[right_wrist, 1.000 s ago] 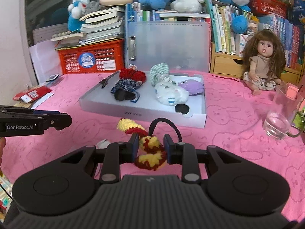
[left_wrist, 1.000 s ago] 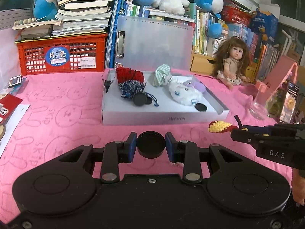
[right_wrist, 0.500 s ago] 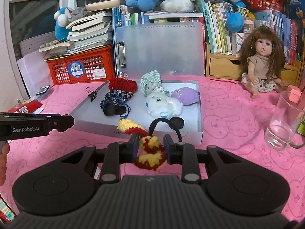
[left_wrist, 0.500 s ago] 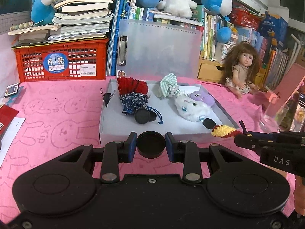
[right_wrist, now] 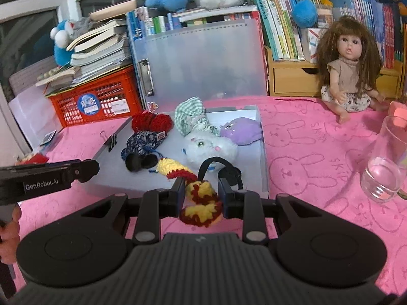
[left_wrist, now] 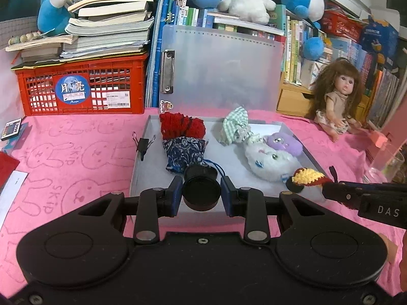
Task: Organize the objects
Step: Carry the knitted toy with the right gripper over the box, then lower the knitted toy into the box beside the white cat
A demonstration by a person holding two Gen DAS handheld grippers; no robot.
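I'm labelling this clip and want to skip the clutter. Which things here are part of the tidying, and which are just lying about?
Part of the job:
- black round lid in the left gripper
- yellow and red crochet toy in the right gripper
- grey tray, white plush inside

Lying about:
- doll
- red crate
- glass cup

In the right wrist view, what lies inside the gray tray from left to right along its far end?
Red yarn bundle, then green checked cloth, then purple plush, all in the gray tray.
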